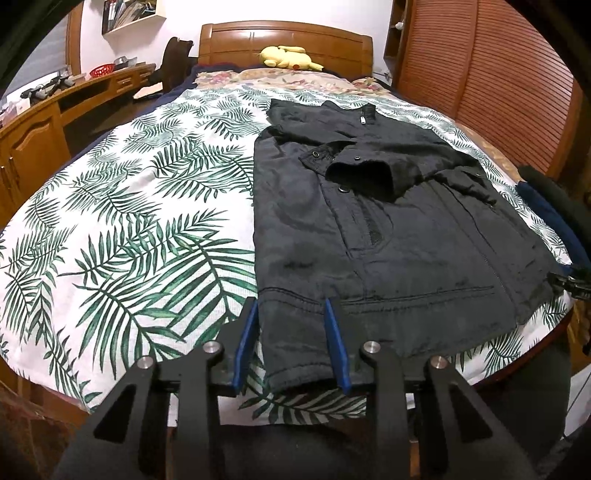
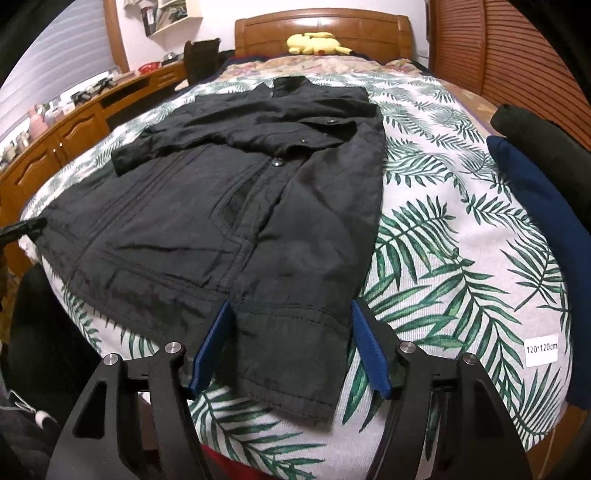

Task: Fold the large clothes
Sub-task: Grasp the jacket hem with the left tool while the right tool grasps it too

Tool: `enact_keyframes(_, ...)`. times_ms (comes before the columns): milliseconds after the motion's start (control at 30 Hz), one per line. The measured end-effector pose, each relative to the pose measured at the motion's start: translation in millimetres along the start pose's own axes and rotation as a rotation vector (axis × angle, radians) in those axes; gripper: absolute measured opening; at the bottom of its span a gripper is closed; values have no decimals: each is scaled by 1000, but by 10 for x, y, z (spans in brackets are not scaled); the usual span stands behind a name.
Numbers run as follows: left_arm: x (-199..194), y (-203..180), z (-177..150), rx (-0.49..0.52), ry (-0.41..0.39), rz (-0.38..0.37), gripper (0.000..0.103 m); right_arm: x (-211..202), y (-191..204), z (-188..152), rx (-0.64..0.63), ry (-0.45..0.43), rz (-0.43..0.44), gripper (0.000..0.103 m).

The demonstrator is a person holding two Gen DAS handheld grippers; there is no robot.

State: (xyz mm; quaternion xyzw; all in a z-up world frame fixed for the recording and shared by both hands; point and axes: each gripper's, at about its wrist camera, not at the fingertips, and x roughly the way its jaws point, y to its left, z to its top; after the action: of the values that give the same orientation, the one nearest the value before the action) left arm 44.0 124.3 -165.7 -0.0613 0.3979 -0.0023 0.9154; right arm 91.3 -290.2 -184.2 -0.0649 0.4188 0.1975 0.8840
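The black jacket [image 1: 388, 229] lies flat on the bed [image 1: 129, 221]; both tongs straddle its near hem corners, left tongs [image 1: 291, 347] narrower, right tongs [image 2: 291, 347] wide, neither pinching yet. Closing too shallow could catch only the top layer; the hem may slip and the fold skew.

A bedroom in a home.

Shown by a bed with a carved wooden headboard [image 1: 284, 40] and a bedsheet printed with green palm leaves [image 1: 140, 221], a yellow plush toy [image 1: 288, 57] lying at the head end, and a floral blanket [image 1: 280, 79] just below it. Along one side, a long wooden desk [image 1: 55, 107] with drawers and small clutter, a wall shelf [image 1: 129, 14] above; on the other side, slatted wooden doors [image 1: 480, 74] like a wardrobe. Folded clothes [image 2: 535, 192] piled at the bed edge.
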Motion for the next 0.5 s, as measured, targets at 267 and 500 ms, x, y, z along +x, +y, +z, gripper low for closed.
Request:
enact_keyframes(267,-129,-65,57,16,-22,-6,10,-2,26,-50,-16,20,30,36)
enact_keyframes(500,-258,-75,139,10,-49,-13,9,-76,23,82,-8,19,54,24)
